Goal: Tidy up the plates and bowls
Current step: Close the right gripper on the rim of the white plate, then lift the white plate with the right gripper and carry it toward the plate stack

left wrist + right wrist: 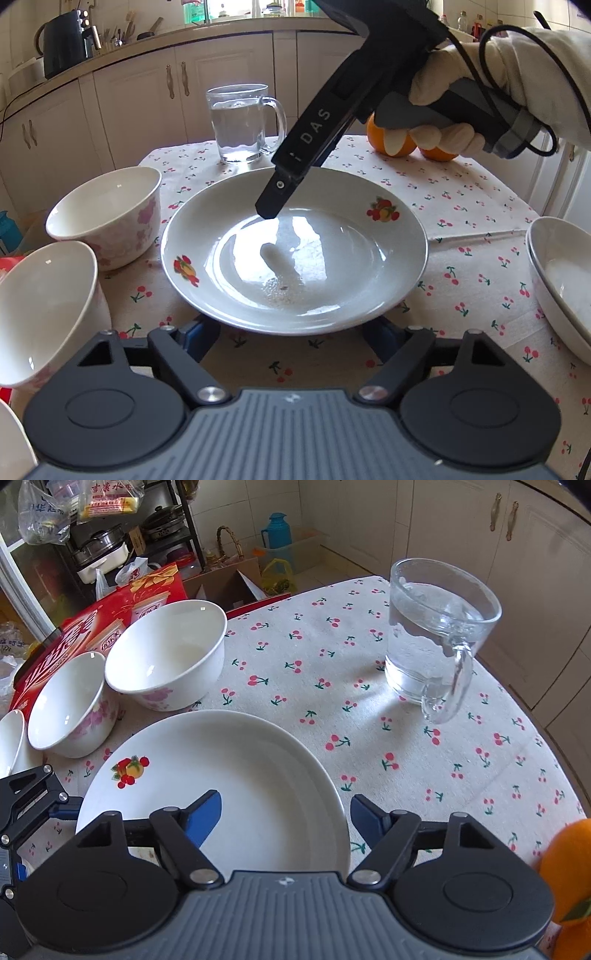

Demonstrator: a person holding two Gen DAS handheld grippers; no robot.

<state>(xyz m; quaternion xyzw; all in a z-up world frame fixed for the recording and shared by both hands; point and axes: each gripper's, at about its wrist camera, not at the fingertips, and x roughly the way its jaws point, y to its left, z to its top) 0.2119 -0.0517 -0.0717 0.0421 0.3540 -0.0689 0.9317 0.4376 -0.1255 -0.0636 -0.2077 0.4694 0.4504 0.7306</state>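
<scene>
A white plate (332,236) with fruit decals lies on the cherry-print tablecloth (461,206). My left gripper (290,343) reaches in at its near rim. The blue fingers (199,338) stand apart and their tips are hidden under the rim. My right gripper (286,819), held by a gloved hand (480,77), straddles the plate (258,768) at its far rim. One blue finger (207,819) hangs over the plate's inside and the other sits just outside the rim, with neither pad pressing. Two flowered white bowls (107,214) (44,306) stand left of the plate.
A glass mug of water (436,635) stands beyond the plate, with oranges (391,144) beside it. Stacked white dishes (561,280) sit at the right table edge. A third bowl (9,738) and a red box (74,627) crowd the left side.
</scene>
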